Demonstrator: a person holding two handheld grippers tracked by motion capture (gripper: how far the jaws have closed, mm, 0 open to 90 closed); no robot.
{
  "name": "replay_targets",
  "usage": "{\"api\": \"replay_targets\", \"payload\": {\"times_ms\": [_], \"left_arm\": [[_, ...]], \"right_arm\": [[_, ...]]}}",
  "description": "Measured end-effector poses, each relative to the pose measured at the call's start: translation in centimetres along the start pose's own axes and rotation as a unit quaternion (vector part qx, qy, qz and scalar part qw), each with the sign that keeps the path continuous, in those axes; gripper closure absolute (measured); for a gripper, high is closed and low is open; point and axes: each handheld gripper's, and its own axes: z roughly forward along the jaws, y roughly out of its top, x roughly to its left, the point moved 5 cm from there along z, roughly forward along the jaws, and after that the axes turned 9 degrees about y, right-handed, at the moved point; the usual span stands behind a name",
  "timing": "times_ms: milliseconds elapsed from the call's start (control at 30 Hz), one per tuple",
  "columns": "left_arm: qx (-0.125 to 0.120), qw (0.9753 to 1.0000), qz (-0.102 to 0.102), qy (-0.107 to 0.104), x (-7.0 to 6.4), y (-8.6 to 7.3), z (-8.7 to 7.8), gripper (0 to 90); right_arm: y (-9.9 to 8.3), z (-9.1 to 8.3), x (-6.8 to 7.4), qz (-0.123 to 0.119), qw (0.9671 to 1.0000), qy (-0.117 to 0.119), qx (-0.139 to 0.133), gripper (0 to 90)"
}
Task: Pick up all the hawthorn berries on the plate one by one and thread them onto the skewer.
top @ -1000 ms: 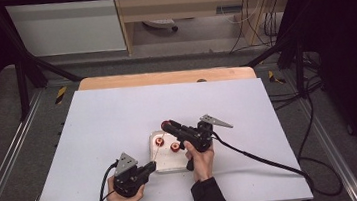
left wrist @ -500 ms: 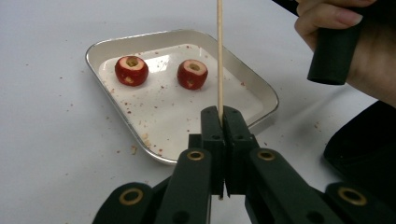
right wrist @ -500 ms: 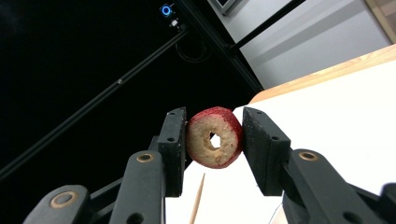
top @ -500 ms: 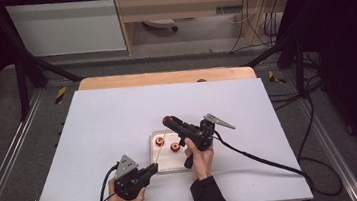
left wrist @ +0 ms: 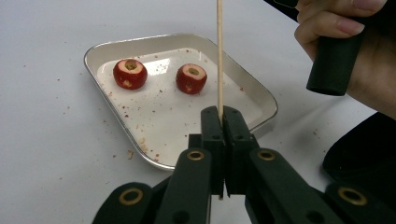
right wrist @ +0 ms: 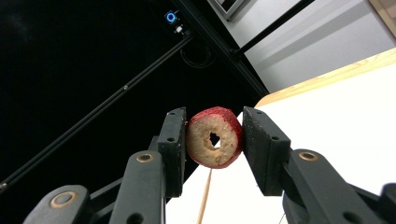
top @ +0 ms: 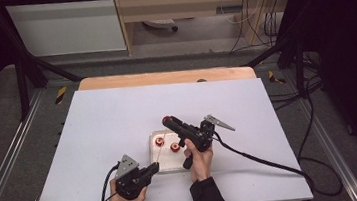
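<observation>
A thin wooden skewer (left wrist: pixel 219 56) is held upright by the left gripper (left wrist: pixel 223 122), whose jaws are closed tight on its lower part, just at the near edge of a shallow metal tray (left wrist: pixel 103 46). In the high view the left gripper (top: pixel 149 170) is seen at the near left of the white table (top: pixel 93 124), with the skewer (top: pixel 157 155) rising as a faint line over the tray (top: pixel 153 156).

A cored red fruit piece (right wrist: pixel 215 136), with a hole through its pale middle, is clamped between the jaws of the right gripper (right wrist: pixel 212 140); these are partly closed, pressing on its red skin from either side. It is carried above the table, over the far side of the tray, as the high view shows at the right gripper (top: pixel 167 120). Below the fruit, in the right gripper view, the tip of the skewer (right wrist: pixel 204 198) can be made out, apart from the hole.

Nothing is seen threaded on the skewer, so the work is judged to be at an early stage: one fruit has been picked up and is being brought toward the stick. Two more cored fruits, a left one (left wrist: pixel 130 73) and a right one (left wrist: pixel 191 78), lie in the tray among crumbs, apart from each other. Left to be done, by this judgement, are the lining up of the hole with the tip, the pushing down of the held fruit, and the same for the two in the tray.
</observation>
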Motion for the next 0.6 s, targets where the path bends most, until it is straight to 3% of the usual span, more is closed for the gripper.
{"api": "replay_targets", "payload": {"times_ms": [300, 500, 600], "left_arm": [[-0.002, 1.0000, 0.001, 0.000, 0.03, -0.03, 0.00, 88.4], [-0.007, 0.9999, -0.014, 0.001, -0.03, 0.39, 0.19, 88.4], [-0.005, 0.9999, -0.010, 0.005, -0.19, 0.60, 0.47, 88.4]], "right_arm": [[-0.07, 0.02, -0.09, 0.000, 1.0000, -0.002, 0.005, 61.7], [-0.62, 0.07, -0.09, 0.004, 1.0000, 0.001, 0.008, 61.7], [-0.96, 0.07, -0.09, 0.006, 1.0000, 0.002, 0.008, 61.6]]}}
